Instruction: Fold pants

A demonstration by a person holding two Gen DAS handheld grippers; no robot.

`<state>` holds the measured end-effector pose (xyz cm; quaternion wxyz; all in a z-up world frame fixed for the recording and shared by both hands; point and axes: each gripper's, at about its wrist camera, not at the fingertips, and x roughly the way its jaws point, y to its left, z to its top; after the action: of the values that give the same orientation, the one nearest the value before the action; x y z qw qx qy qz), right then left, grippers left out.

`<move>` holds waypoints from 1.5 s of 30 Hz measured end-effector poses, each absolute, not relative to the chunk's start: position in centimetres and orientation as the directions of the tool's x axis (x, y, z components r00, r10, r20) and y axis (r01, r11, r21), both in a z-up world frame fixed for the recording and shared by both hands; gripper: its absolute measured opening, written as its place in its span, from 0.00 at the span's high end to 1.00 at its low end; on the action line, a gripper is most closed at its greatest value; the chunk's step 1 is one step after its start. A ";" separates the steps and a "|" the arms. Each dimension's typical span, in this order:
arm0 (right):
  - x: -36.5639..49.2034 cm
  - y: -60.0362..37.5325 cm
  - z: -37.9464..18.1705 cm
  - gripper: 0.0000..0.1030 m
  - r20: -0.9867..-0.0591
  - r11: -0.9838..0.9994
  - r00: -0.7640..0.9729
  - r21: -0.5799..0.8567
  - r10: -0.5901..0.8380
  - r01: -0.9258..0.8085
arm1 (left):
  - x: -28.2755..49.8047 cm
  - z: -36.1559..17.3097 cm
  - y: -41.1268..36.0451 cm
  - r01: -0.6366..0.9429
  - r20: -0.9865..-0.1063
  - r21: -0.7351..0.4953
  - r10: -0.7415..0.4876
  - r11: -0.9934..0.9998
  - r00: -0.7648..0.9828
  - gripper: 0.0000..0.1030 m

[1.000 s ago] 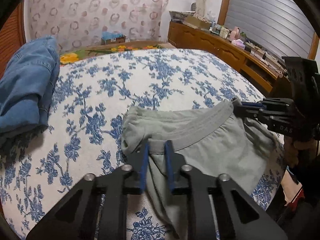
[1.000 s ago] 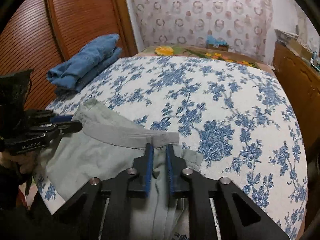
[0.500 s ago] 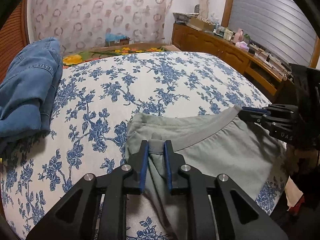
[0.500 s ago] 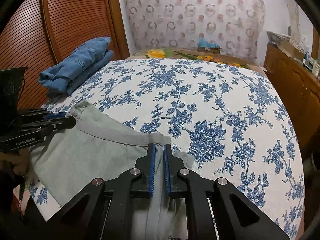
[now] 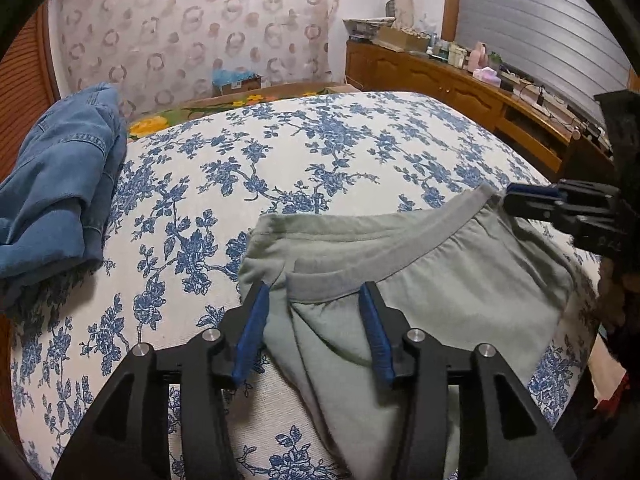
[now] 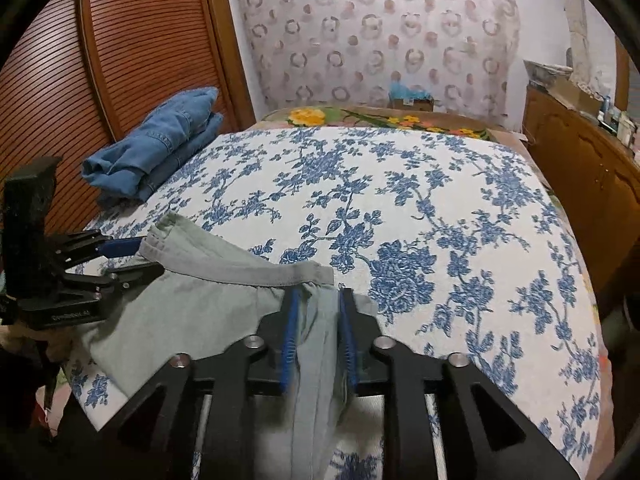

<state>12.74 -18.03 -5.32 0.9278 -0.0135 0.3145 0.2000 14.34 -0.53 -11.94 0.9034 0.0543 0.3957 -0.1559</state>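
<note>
Item: grey-green pants (image 5: 460, 292), lying at the near edge of the bed (image 5: 320, 152), waistband (image 5: 404, 252) turned toward the bed's far end, legs trailing off the near edge out of view.

Left gripper (image 5: 314, 328): fingers spread wide, one on each side of the waistband's left corner, not pinching it.

Right gripper (image 6: 318, 332): fingers parted, with the waistband's right-side cloth running between them; whether the pads touch it cannot be told.

Also on the bed: folded blue jeans (image 6: 160, 148), well apart from the pants, at the bed's far left by the slatted wardrobe door (image 6: 120, 52). A wooden sideboard (image 5: 460, 84) stands along the bed's right side.

Step in hand, as judged: setting the waistband down flat. To do it well, let both corners go level with each other, back the fingers straight off without dragging cloth, and check that the band lies unbuckled before regripping for the fold.
</note>
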 end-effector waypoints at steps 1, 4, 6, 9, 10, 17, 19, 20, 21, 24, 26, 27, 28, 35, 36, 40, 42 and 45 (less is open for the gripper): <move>12.5 -18.2 -5.2 0.64 -0.587 0.921 0.725 0.102 0.360 -0.375 | 14.4 -11.9 -0.5 0.324 -0.732 -0.026 -0.239 0.946 0.638 0.53; 11.7 -18.5 -4.9 0.57 -0.585 0.921 0.727 0.099 0.360 -0.376 | 14.4 -12.0 -0.5 0.324 -0.732 -0.026 -0.239 0.946 0.639 0.53; 11.3 -18.6 -5.0 0.53 -0.596 0.922 0.722 0.088 0.353 -0.377 | 14.4 -12.0 -0.5 0.324 -0.732 -0.025 -0.238 0.946 0.639 0.53; 11.2 -18.6 -5.3 0.51 -0.616 0.927 0.715 0.069 0.331 -0.370 | 14.4 -12.0 -0.4 0.324 -0.731 -0.027 -0.240 0.946 0.639 0.52; 11.2 -18.7 -5.4 0.50 -0.622 0.929 0.712 0.068 0.325 -0.364 | 14.4 -12.0 -0.5 0.324 -0.731 -0.027 -0.240 0.946 0.638 0.52; 12.3 -18.7 -6.1 0.50 -0.663 0.931 0.676 0.092 0.321 -0.352 | 14.4 -12.0 -0.5 0.324 -0.731 -0.027 -0.240 0.946 0.639 0.52; 12.6 -18.5 -6.2 0.50 -0.668 0.931 0.672 0.091 0.320 -0.353 | 14.4 -12.0 -0.5 0.324 -0.731 -0.027 -0.240 0.946 0.638 0.52; 12.8 -18.4 -6.1 0.50 -0.669 0.931 0.671 0.091 0.321 -0.354 | 14.4 -12.0 -0.5 0.324 -0.731 -0.026 -0.239 0.946 0.639 0.52; 12.9 -18.3 -6.1 0.50 -0.670 0.930 0.669 0.091 0.321 -0.355 | 14.4 -12.0 -0.5 0.324 -0.731 -0.026 -0.239 0.946 0.639 0.52; 13.5 -18.1 -6.1 0.50 -0.673 0.928 0.662 0.102 0.330 -0.358 | 14.4 -12.0 -0.5 0.324 -0.732 -0.026 -0.239 0.946 0.638 0.52; 13.9 -17.8 -6.0 0.50 -0.675 0.925 0.657 0.105 0.336 -0.365 | 14.4 -12.0 -0.5 0.324 -0.731 -0.026 -0.240 0.946 0.638 0.52; 14.0 -17.6 -6.0 0.50 -0.677 0.923 0.654 0.102 0.337 -0.370 | 14.4 -12.0 -0.5 0.324 -0.732 -0.026 -0.239 0.946 0.638 0.52; 14.2 -17.4 -6.0 0.50 -0.680 0.920 0.650 0.100 0.341 -0.378 | 14.4 -12.0 -0.5 0.324 -0.732 -0.024 -0.238 0.946 0.639 0.52; 14.4 -16.8 -6.4 0.50 -0.673 0.911 0.654 0.074 0.345 -0.405 | 14.4 -12.0 -0.6 0.325 -0.732 -0.020 -0.235 0.946 0.639 0.52; 14.4 -17.0 -6.4 0.50 -0.668 0.910 0.655 0.080 0.352 -0.408 | 14.4 -12.0 -0.6 0.325 -0.732 -0.018 -0.233 0.946 0.640 0.52; 14.3 -16.8 -6.5 0.49 -0.661 0.912 0.667 0.067 0.345 -0.406 | 14.3 -11.7 -0.3 0.315 -0.737 -0.043 -0.243 0.948 0.631 0.52; 14.2 -16.6 -6.6 0.49 -0.661 0.914 0.673 0.049 0.332 -0.403 | 14.1 -11.1 0.0 0.308 -0.728 -0.044 -0.242 0.950 0.642 0.52; 14.1 -16.5 -6.6 0.49 -0.661 0.913 0.674 0.043 0.329 -0.405 | 14.0 -10.7 0.4 0.283 -0.725 -0.015 -0.205 0.959 0.657 0.52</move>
<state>14.09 -16.47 -6.63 0.9132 -0.0536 0.3503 0.2009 14.00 0.39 -10.73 0.9089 0.0497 0.3917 -0.1343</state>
